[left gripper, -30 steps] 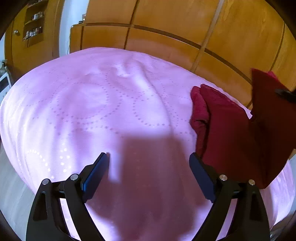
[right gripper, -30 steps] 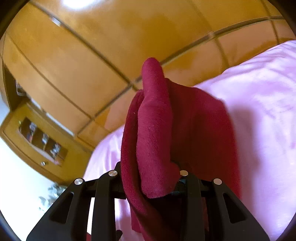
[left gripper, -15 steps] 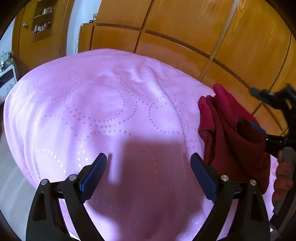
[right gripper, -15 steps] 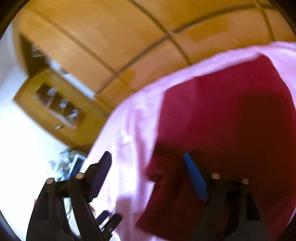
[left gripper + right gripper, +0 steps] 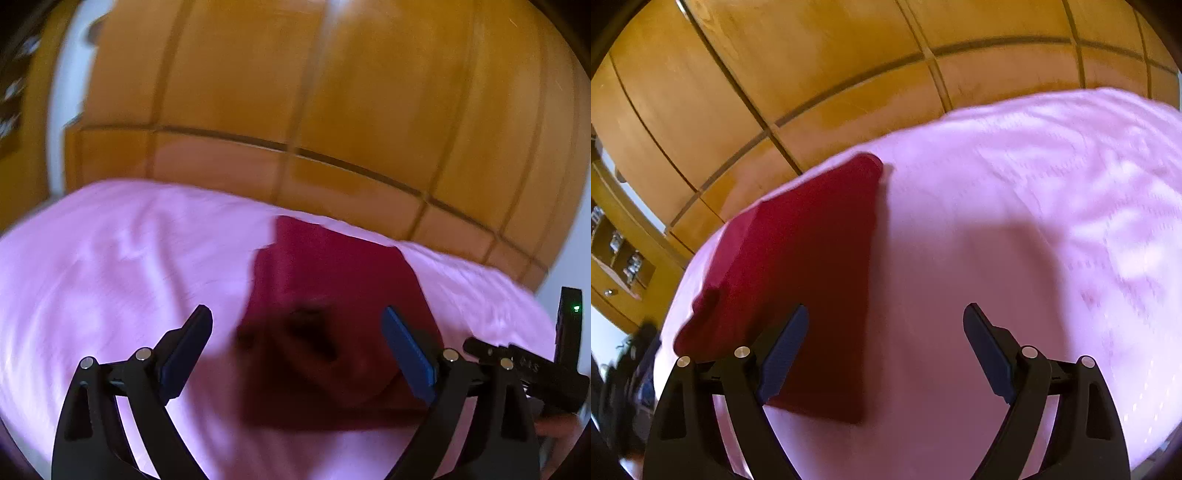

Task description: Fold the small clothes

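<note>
Red garment (image 5: 798, 266) folded on pink bedspread (image 5: 1015, 206); both grippers wide, empty, right's jaws opening.

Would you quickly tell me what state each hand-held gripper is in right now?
Left hand-held gripper: open, holding nothing, above the folded dark red fabric garment.
Right hand-held gripper: jaws opening, nothing between them; the garment lies on the pink bedspread.
</note>
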### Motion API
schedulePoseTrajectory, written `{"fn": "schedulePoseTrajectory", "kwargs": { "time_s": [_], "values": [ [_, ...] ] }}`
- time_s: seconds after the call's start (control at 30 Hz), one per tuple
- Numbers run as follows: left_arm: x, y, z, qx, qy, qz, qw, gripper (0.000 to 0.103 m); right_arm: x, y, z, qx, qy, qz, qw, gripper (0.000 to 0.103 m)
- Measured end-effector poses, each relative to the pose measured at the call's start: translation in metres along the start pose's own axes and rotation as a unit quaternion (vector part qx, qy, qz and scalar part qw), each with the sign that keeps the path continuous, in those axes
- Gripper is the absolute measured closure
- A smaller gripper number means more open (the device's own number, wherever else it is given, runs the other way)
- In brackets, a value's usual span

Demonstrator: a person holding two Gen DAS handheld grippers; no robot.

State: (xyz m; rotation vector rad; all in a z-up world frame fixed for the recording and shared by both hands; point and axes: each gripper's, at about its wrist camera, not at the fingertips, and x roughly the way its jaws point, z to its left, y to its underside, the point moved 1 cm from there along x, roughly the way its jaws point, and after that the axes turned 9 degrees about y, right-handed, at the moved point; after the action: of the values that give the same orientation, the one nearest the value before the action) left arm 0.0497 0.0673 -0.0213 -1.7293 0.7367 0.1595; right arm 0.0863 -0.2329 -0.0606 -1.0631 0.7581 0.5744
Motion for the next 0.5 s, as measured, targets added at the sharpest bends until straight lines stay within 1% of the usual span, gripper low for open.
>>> {"fn": "schedulePoseTrajectory", "kwargs": {
  "time_s": [0.03, 0.07, 0.1, 0.13, 0.17, 0.2, 0.27, 0.3, 0.33, 0.37, 0.4, 0.47, 0.5],
  "values": [
    [0.010, -0.002, -0.005, 0.010, -0.003, 0.015, 0.9998, 0.011, 0.000, 0.005, -0.001, 0.001, -0.016, 0.006, 1.000, 0.018],
    [0.025, -0.001, -0.008, 0.020, -0.006, 0.038, 0.9991, 0.020, 0.000, 0.011, -0.002, -0.003, -0.026, 0.009, 1.000, 0.018],
    [0.034, 0.000, -0.008, 0.025, -0.002, 0.053, 0.9983, 0.043, 0.001, 0.012, 0.005, -0.013, -0.038, 0.011, 0.999, 0.018],
    [0.042, 0.002, -0.007, 0.027, 0.000, 0.072, 0.9971, 0.056, 0.001, 0.019, 0.014, -0.035, -0.046, 0.014, 0.998, 0.018],
    [0.048, 0.004, -0.002, 0.018, -0.004, 0.089, 0.9959, 0.078, 0.003, 0.024, 0.021, -0.059, -0.044, 0.015, 0.997, 0.018],
    [0.049, 0.005, 0.008, -0.017, 0.013, 0.106, 0.9942, 0.094, 0.005, 0.027, 0.024, -0.070, -0.041, 0.017, 0.997, 0.018],
    [0.039, 0.006, 0.023, -0.087, 0.073, 0.113, 0.9871, 0.095, 0.012, 0.031, 0.032, -0.082, -0.031, 0.024, 0.996, 0.018],
    [0.027, 0.005, 0.030, -0.117, 0.087, 0.107, 0.9835, 0.096, 0.016, 0.031, 0.032, -0.078, -0.029, 0.033, 0.996, 0.018],
    [0.021, 0.007, 0.031, -0.120, 0.092, 0.103, 0.9831, 0.096, 0.019, 0.030, 0.033, -0.076, -0.030, 0.038, 0.996, 0.018],
    [0.015, 0.008, 0.031, -0.117, 0.093, 0.099, 0.9837, 0.096, 0.020, 0.032, 0.030, -0.077, -0.030, 0.042, 0.996, 0.018],
    [0.011, 0.011, 0.032, -0.108, 0.085, 0.100, 0.9854, 0.096, 0.024, 0.033, 0.031, -0.084, -0.027, 0.047, 0.995, 0.018],
    [0.019, 0.022, 0.036, -0.095, 0.067, 0.117, 0.9863, 0.096, 0.029, 0.038, 0.033, -0.105, -0.019, 0.057, 0.993, 0.018],
    [0.029, 0.031, 0.040, -0.088, 0.050, 0.133, 0.9860, 0.096, 0.032, 0.041, 0.036, -0.121, -0.012, 0.059, 0.991, 0.018]
  ]
}}
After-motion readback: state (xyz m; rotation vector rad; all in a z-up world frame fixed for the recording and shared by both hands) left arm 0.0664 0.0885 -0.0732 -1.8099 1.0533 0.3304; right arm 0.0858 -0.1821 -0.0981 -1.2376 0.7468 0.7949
